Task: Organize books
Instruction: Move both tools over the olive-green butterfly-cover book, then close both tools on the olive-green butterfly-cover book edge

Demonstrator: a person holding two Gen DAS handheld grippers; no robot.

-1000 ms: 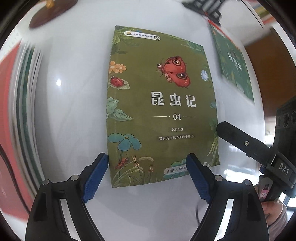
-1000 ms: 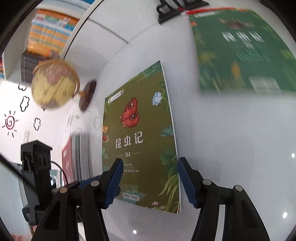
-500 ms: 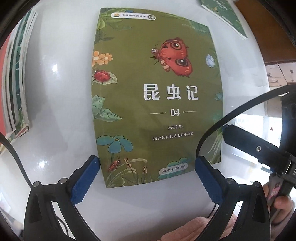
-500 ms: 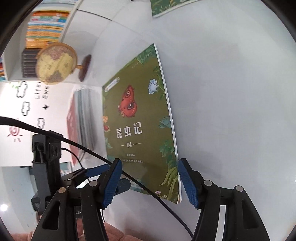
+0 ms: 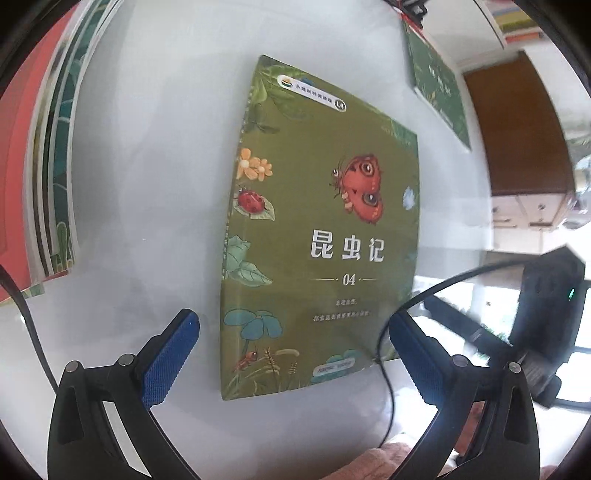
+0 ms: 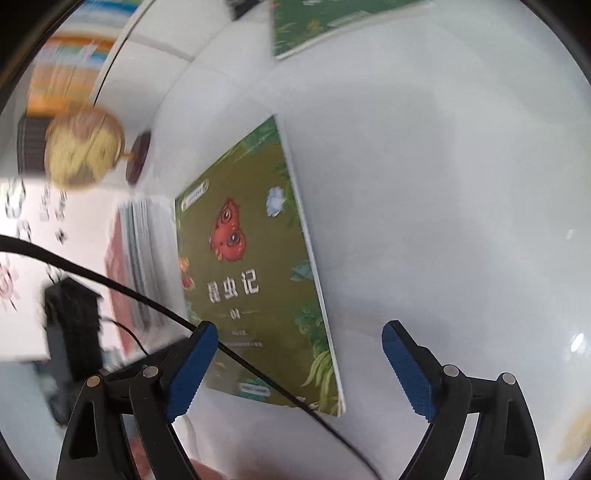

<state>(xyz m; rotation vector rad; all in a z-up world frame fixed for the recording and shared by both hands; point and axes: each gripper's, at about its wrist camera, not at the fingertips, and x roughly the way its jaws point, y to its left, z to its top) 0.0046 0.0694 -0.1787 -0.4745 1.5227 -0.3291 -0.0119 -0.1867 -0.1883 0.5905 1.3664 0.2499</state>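
A green book point(image 5: 321, 236) with a red moth on its cover lies flat on the white table point(image 5: 147, 166), near the front edge. The left tongs point(image 5: 293, 354) hang just above its near end, spread wide, holding nothing. The right tongs point(image 6: 299, 363) are spread wide too, over the book's right near corner. A stack of books point(image 5: 55, 158) sits by the left edge. Another green book point(image 6: 332, 22) lies toward the far edge. A globe point(image 6: 85, 147) stands at the far left.
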